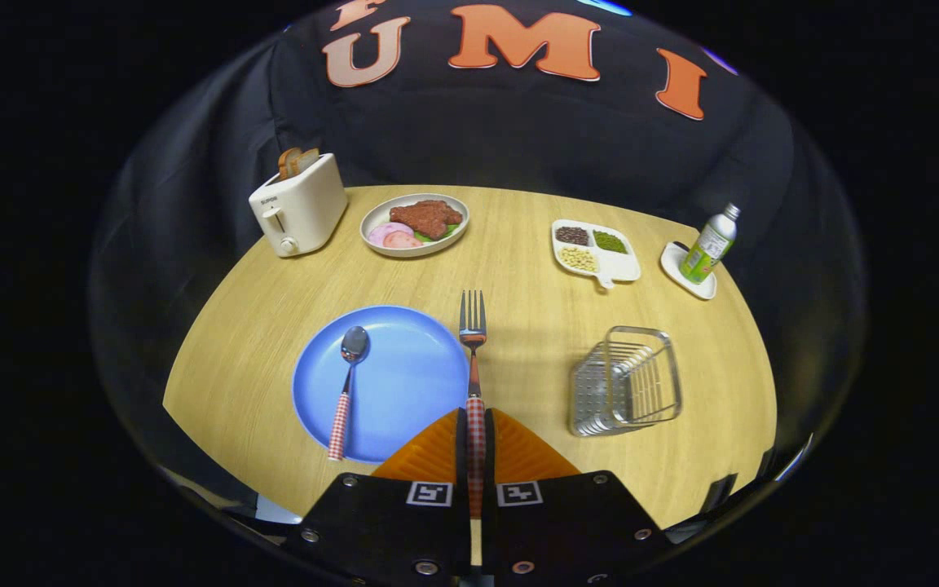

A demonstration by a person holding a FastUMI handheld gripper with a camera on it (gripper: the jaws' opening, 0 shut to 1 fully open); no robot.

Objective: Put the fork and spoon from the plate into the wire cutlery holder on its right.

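Fingers [476, 444] clamp the fork [473, 342] beside the plate [404, 383].

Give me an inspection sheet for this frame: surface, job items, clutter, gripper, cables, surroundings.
Surface: round wooden table, looks clean.
Job's things: fork held by its checked handle, tines pointing ahead, at the blue plate's right edge; spoon lying on the plate; wire holder right of the plate, nothing seen in it.
Clutter: toaster with bread, food plate, divided dish of beans, bottle on a small dish, all beyond the job's things.
Grippers: gripper, jaws shut on the fork handle.
Cables: nothing seen.
Surroundings: black cloth wall behind the table.
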